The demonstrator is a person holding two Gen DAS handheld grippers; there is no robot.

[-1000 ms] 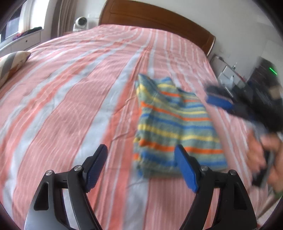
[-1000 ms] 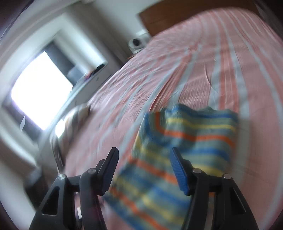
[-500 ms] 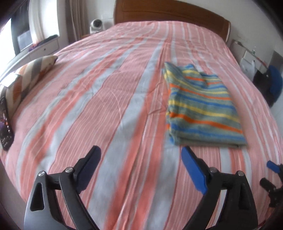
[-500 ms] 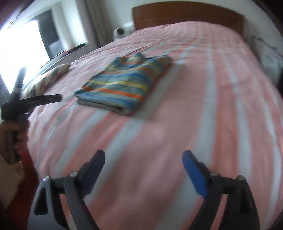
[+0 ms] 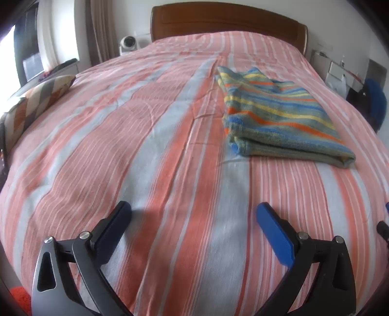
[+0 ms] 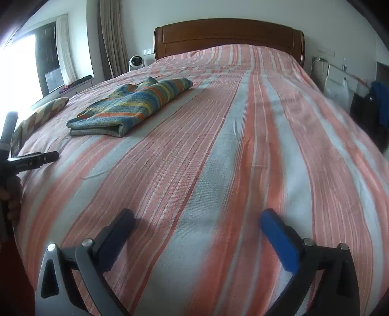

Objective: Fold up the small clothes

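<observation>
Sweater (image 5: 279, 114), striped blue/yellow/orange, lies folded into a flat rectangle on the bed (image 5: 170, 170), toward the headboard (image 5: 226, 21) end & well apart from both claws. In the right wrist view the same sweater (image 6: 126, 107) shows a doubled edge at its near end, layers stacked fairly even, far end a bit rumpled. Nothing touches it.

Progress, judging from how it lies: this piece looks done, or near enough. Maybe a quick smoothing of the far end, but that's optional. No other small clothes show on the bedspread in either view, so I can't tell if more pieces wait off-frame.

Left claw (image 5: 194, 218) hangs low over bare bedspread at the near edge. Its jaws have just been opening, now spread wide w/ nothing between them. Right claw (image 6: 198, 221) is the same: jaws just been opening, wide apart, empty, over bare bedspread. The left claw's body (image 6: 31, 161) & the hand (image 6: 11, 194) holding it show at the left edge of the right wrist view, clear of the sweater.

Around the bed: patterned pillow (image 5: 36, 97) at the left edge, small white fan (image 5: 128, 43) beside the headboard, window (image 6: 24, 60) w/ curtain (image 6: 111, 36) left, white cabinet (image 6: 340, 75) right.
</observation>
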